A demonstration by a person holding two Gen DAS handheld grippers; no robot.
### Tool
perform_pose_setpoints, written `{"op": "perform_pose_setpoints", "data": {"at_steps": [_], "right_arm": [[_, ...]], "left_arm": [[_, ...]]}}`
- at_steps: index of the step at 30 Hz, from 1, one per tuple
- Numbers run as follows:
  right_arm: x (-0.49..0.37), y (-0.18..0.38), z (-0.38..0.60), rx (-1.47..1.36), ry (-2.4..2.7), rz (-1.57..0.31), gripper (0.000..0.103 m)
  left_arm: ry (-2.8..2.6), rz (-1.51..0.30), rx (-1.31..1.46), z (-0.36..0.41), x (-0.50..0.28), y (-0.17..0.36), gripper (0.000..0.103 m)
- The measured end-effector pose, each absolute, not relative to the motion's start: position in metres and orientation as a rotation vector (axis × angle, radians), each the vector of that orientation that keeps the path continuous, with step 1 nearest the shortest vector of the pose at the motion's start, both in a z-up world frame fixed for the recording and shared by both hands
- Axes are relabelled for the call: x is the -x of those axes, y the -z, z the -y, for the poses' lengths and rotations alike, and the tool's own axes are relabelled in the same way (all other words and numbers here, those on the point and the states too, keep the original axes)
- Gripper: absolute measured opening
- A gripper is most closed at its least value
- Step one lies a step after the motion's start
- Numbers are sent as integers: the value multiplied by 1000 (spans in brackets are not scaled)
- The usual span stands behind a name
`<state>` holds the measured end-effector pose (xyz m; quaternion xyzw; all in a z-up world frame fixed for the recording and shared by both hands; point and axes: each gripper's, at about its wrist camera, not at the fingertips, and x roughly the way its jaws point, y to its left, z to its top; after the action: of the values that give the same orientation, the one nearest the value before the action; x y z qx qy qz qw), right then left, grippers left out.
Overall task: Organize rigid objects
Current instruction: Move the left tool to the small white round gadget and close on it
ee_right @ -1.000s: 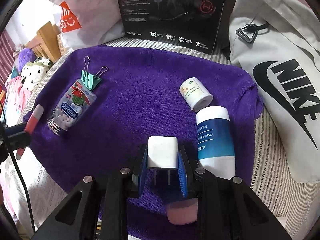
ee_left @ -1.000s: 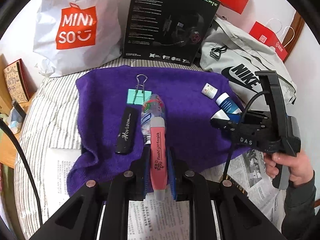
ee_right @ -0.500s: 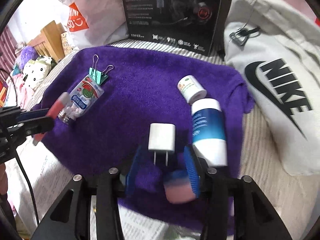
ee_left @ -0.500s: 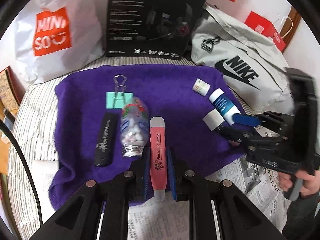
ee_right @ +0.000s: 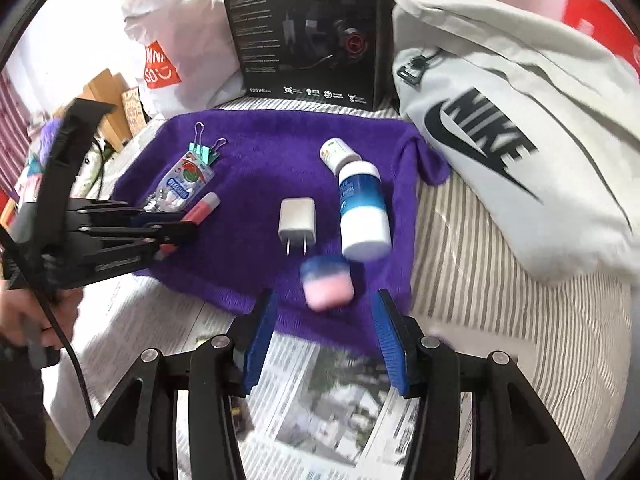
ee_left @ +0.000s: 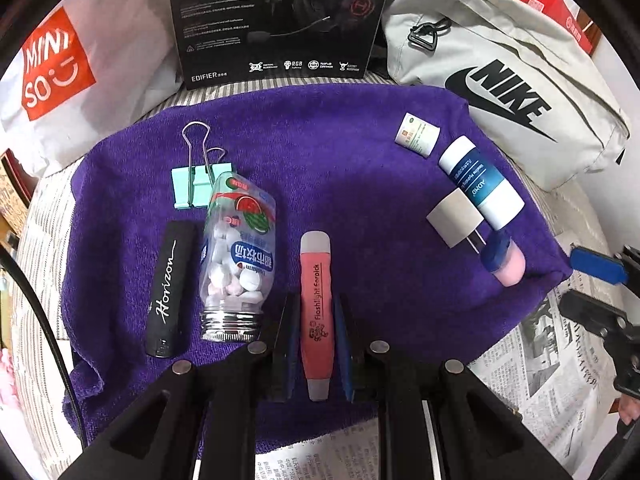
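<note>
My left gripper (ee_left: 316, 340) is shut on a pink flashlight earpick (ee_left: 317, 300), low over the purple towel (ee_left: 328, 148) beside a candy bottle (ee_left: 238, 256), a black Horizon stick (ee_left: 170, 288) and a green binder clip (ee_left: 200, 184). My right gripper (ee_right: 326, 332) is open and empty above the towel's near edge (ee_right: 280, 148). In front of it lie a white charger plug (ee_right: 297, 218), a blue-and-white Vaseline bottle (ee_right: 362, 210), a small white jar (ee_right: 338, 154) and a pink-and-blue container (ee_right: 327, 282).
A black headset box (ee_left: 276, 20), a white Miniso bag (ee_left: 76, 64) and a white Nike bag (ee_left: 508, 92) stand behind the towel. Newspaper (ee_right: 320, 392) lies at the near edge on a striped sheet (ee_right: 480, 240).
My right gripper opened, let go of the white charger plug on the towel, and pulled back. My left gripper moved forward and lower with the earpick, beside the candy bottle.
</note>
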<state>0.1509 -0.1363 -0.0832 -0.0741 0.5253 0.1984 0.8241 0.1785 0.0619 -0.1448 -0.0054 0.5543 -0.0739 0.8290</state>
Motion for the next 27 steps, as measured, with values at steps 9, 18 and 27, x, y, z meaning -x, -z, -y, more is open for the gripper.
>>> {"op": "perform_pose_setpoints", "data": {"at_steps": [9,18,27], "right_arm": [[-125,84,153,76,-420,-1137,49],[-108,73,168,22,-399,-1137,49],[-78,64,171,2,-403,-1121,50]], "left_arm": [[142,-1180,-28,-56,-175,146,20],[135,-1208,41,-62,-158,130,27],[209,-1157,43,-36,-102,98,29]]}}
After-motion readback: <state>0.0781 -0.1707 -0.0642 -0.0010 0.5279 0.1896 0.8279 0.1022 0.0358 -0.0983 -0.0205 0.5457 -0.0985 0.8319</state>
